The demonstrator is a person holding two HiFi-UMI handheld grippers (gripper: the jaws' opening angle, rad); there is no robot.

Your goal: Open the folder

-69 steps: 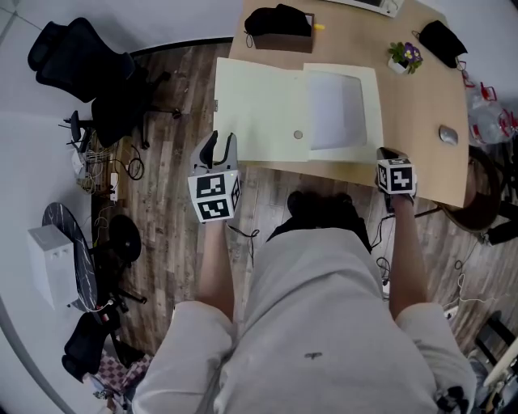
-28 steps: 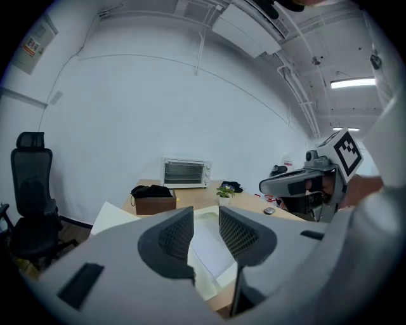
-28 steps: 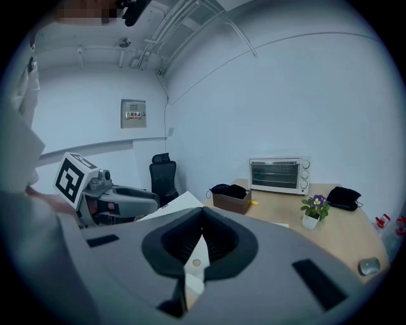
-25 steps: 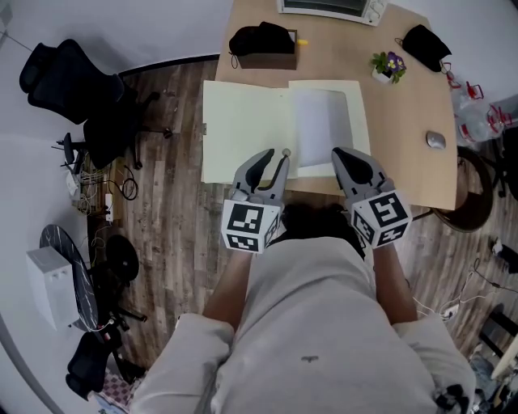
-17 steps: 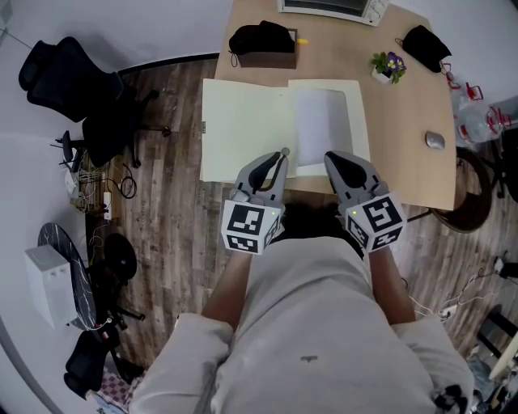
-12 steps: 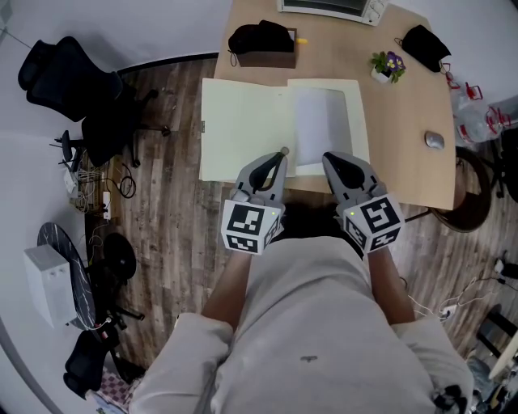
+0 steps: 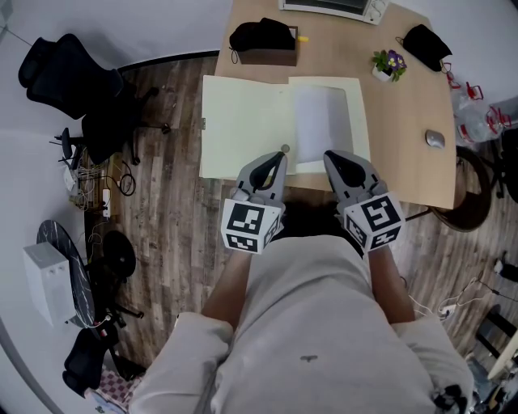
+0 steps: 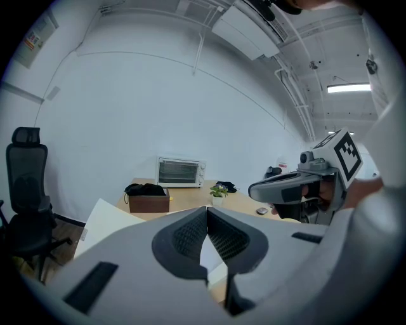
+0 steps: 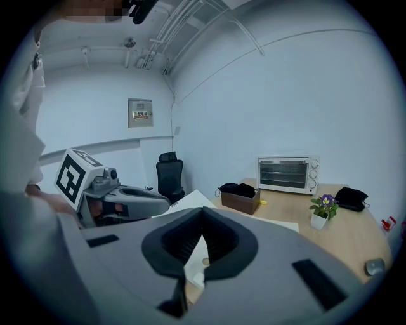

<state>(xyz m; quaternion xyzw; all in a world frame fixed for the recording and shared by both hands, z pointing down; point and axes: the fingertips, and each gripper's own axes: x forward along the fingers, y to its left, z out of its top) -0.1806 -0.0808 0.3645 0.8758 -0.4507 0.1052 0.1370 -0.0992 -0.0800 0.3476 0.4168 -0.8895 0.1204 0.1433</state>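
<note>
The cream folder (image 7: 243, 121) lies open and flat on the wooden table (image 7: 405, 162); its left leaf hangs over the table's left edge. A white sheet (image 7: 320, 121) rests in its right half, and a small round fastener (image 7: 285, 149) sits at the near edge. My left gripper (image 7: 279, 158) hovers over that near edge, shut and empty. Beside it my right gripper (image 7: 333, 158) is shut too, holding nothing. In the left gripper view the pads (image 8: 207, 211) meet, with the folder (image 8: 101, 219) beyond. In the right gripper view the pads (image 9: 203, 211) also meet.
At the table's far side stand a toaster oven (image 7: 332, 6), a brown box with a black bag on it (image 7: 263, 40), a small potted plant (image 7: 388, 63) and a black cap (image 7: 425, 44). A mouse (image 7: 435, 140) lies at the right. An office chair (image 7: 77, 81) stands on the floor at left.
Both grippers came in from the folder's sides to the middle, close to my body. The left jaws went from partly open to shut. The right gripper edged slightly left.
</note>
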